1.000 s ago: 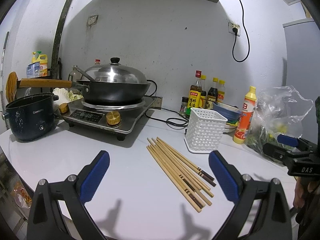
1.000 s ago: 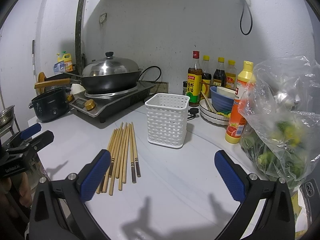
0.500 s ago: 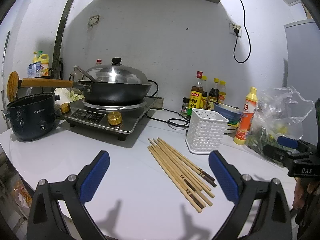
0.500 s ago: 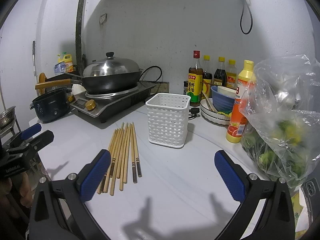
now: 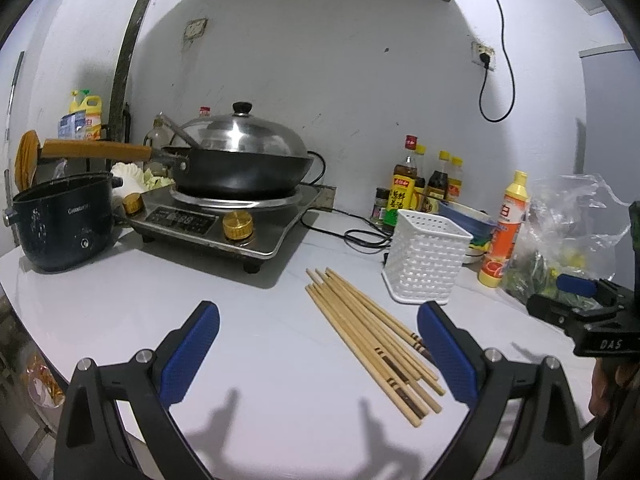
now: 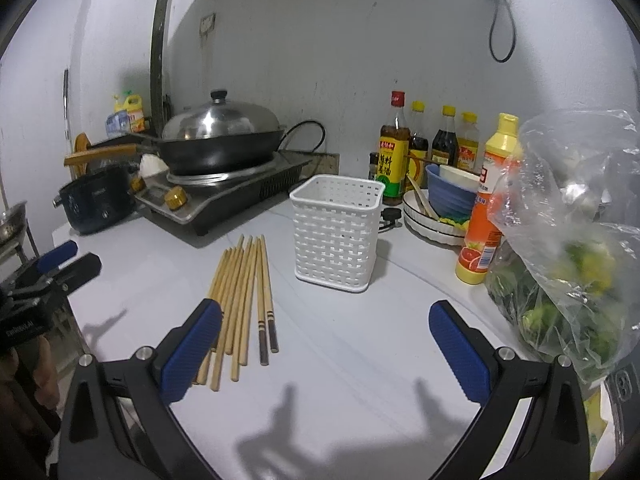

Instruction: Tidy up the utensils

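Chopsticks [image 5: 370, 336] loose on my counter [image 5: 260, 360] beside the white basket [image 6: 336, 236] (upright). Left gripper [image 5: 318, 354] and right gripper [image 6: 326, 350] both wide open, empty.

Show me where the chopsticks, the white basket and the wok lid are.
chopsticks [image 6: 245, 280], right wrist view, middle of the bundle
white basket [image 6: 335, 240], right wrist view, front wall
wok lid [image 5: 240, 138], left wrist view, steel dome below the knob
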### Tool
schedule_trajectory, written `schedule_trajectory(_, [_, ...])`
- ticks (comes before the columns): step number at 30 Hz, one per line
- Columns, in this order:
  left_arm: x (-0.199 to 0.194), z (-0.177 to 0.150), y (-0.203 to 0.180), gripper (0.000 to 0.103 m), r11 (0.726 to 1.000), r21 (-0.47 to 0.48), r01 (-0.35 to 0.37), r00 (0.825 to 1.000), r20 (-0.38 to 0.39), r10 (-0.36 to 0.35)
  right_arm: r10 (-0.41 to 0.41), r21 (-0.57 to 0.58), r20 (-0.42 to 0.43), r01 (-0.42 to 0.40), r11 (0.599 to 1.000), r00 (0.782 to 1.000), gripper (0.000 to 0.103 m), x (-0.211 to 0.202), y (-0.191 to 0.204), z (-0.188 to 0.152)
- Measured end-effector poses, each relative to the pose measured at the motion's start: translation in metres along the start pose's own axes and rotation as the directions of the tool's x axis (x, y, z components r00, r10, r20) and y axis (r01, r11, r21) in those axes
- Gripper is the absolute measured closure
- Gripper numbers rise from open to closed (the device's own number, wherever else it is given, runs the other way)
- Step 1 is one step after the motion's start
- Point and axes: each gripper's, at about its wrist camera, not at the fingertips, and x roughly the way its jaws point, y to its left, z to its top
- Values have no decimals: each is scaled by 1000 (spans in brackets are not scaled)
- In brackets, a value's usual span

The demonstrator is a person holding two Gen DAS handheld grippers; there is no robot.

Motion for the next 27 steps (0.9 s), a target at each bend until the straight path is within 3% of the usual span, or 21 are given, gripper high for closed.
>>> schedule_trajectory(5, [12,-3,17,4,1000,-27,-14,1000,-21,14,-17,0,-61,17,1000,998,0,27,2,2])
schedule_trajectory(7, [16,-4,26,4,999,-33,-28,999,-27,27,-5,-1,-91,5,1000,996,5,41,5,2])
schedule_trajectory(9, [19,-4,35,4,998,-39,-45,999,-30,44,15,-11,-138,-17,1000,990,24,61,11,1])
schedule_trajectory(12, [25,-6,52,4,996,-62,-64,997,-42,61,46,-21,-204,-52,998,978,44,89,19,2])
schedule_trajectory(16, [32,-8,69,4,993,-94,-77,996,-62,71,86,-47,-241,-100,994,967,52,118,32,9])
schedule_trajectory(21, [39,-8,88,4,988,-128,-81,994,-79,72,97,-98,-315,-134,986,944,76,158,50,22])
schedule_trajectory(27, [50,-9,106,4,980,-168,-102,991,-102,85,69,-160,-388,-141,977,919,85,193,68,29])
